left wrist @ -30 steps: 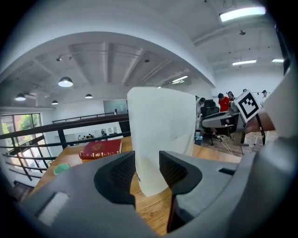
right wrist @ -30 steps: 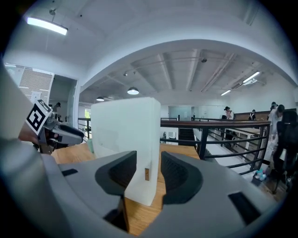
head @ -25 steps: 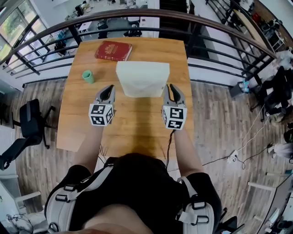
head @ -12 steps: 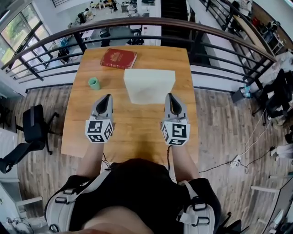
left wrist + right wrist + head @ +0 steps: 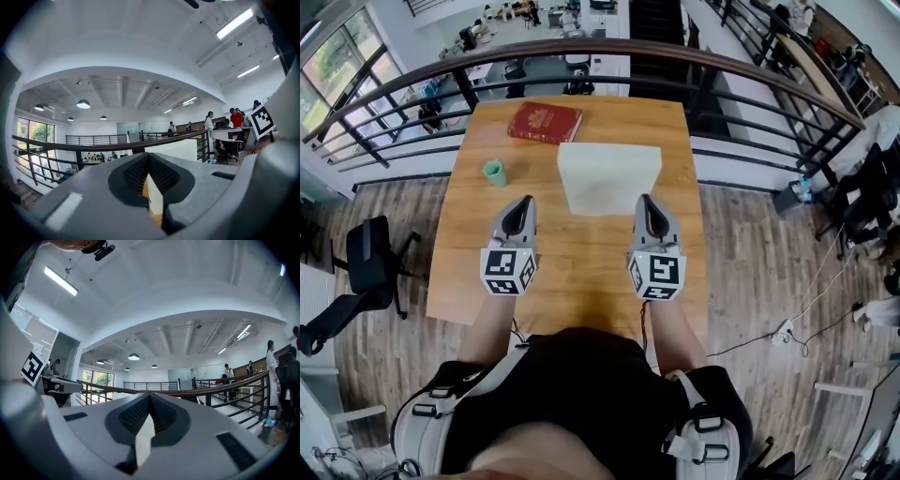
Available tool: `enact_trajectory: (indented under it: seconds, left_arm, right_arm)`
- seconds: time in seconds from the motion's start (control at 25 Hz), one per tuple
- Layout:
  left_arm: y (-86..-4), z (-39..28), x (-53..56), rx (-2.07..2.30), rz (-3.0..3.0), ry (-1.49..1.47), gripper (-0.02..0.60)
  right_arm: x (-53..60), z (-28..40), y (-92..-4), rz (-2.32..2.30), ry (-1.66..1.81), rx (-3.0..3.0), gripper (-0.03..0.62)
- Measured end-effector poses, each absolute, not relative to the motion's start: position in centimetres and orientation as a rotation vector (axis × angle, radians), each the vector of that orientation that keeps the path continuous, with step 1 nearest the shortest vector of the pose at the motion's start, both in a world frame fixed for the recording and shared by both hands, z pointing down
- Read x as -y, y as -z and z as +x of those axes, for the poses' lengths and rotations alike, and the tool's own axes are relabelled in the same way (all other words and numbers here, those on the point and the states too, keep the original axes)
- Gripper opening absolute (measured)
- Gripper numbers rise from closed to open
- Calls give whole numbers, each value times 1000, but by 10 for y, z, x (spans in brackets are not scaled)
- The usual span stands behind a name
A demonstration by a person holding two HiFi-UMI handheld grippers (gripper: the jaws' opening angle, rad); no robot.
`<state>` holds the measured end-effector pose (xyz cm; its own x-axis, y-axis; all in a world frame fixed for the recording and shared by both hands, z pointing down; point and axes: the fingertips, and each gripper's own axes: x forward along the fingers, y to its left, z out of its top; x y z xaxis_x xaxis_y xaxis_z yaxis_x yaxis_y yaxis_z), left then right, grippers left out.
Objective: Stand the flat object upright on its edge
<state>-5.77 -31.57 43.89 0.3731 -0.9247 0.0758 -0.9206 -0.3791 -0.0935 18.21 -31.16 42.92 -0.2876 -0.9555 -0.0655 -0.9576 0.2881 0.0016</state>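
A white flat panel [image 5: 609, 176] stands upright on its lower edge at the middle of the wooden table [image 5: 581, 272]; its wide face is turned toward me. In the left gripper view the panel [image 5: 172, 149] rises just beyond the jaws. My left gripper [image 5: 522, 206] hovers short of the panel's lower left corner, jaws shut with nothing between them. My right gripper [image 5: 646, 204] is level with it near the lower right corner, also shut and empty. Neither touches the panel. Both gripper views show the closed fingertips, left [image 5: 148, 158] and right [image 5: 149, 398].
A red book [image 5: 544, 122] lies at the table's far left. A green cup [image 5: 493, 172] stands left of the panel. A dark railing [image 5: 600, 52] runs behind the table's far edge. An office chair [image 5: 366, 262] stands on the floor to the left.
Both grippers have drawn back from the panel's sides toward me, and the right jaws have closed. The panel stays standing on its own.
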Motion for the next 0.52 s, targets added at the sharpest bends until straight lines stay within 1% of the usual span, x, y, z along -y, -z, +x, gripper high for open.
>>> enact_trajectory:
  seconds: [0.52]
  left_arm:
    - [-441, -58, 309, -1723, -2547, 196, 5]
  right_arm:
    - [310, 174, -431, -1822, -59, -2487, 5]
